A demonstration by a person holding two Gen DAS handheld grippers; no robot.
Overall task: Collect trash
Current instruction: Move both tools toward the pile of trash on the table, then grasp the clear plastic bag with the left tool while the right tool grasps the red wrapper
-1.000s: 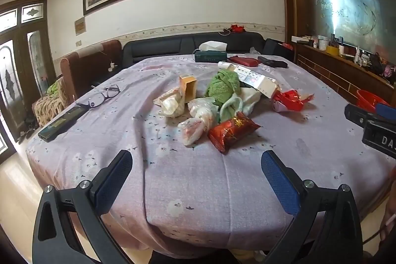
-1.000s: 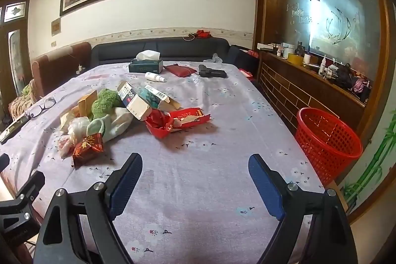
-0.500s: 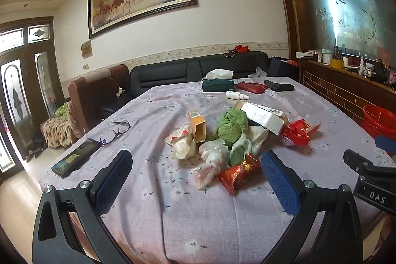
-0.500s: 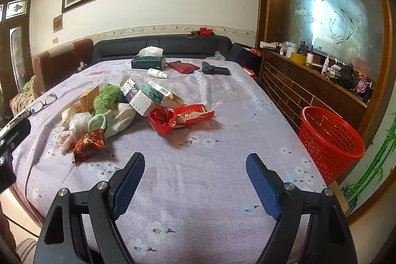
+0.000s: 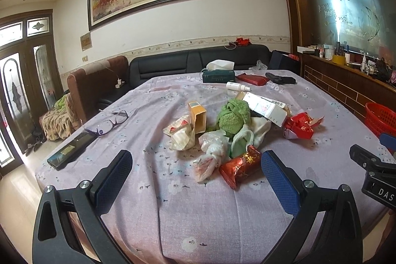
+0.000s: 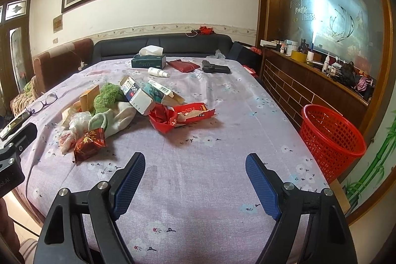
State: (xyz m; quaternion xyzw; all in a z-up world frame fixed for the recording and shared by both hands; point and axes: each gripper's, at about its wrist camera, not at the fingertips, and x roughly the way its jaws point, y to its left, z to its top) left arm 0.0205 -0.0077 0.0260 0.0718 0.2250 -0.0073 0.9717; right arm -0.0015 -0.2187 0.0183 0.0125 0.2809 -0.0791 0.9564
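Observation:
A heap of trash lies mid-table: a red foil packet point(image 5: 240, 168) point(image 6: 89, 144), crumpled clear plastic bags point(image 5: 210, 152) point(image 6: 74, 125), a green cloth point(image 5: 234, 116) point(image 6: 107, 97), a small yellow carton point(image 5: 197, 113), white boxes point(image 5: 266, 108) point(image 6: 137, 97) and torn red wrappers point(image 5: 298, 125) point(image 6: 180, 115). My left gripper point(image 5: 196, 177) is open above the near table edge, short of the red packet, holding nothing. My right gripper point(image 6: 195, 180) is open over bare cloth, right of the heap, also holding nothing. A red mesh basket point(image 6: 331, 137) point(image 5: 380, 118) stands on the floor at the table's right.
The table point(image 6: 222, 140) has a lilac flowered cloth. Glasses point(image 5: 109, 121) and a dark flat case point(image 5: 71, 150) lie at its left edge. A tissue box point(image 5: 217, 74), spray bottle point(image 6: 158, 72), red pouch point(image 6: 183, 65) and black object point(image 6: 215, 68) sit at the far side. A sofa lies beyond.
The left gripper has risen and tilted up, so the heap now sits lower and nearer between its fingers. The right gripper has barely shifted; both stay open.

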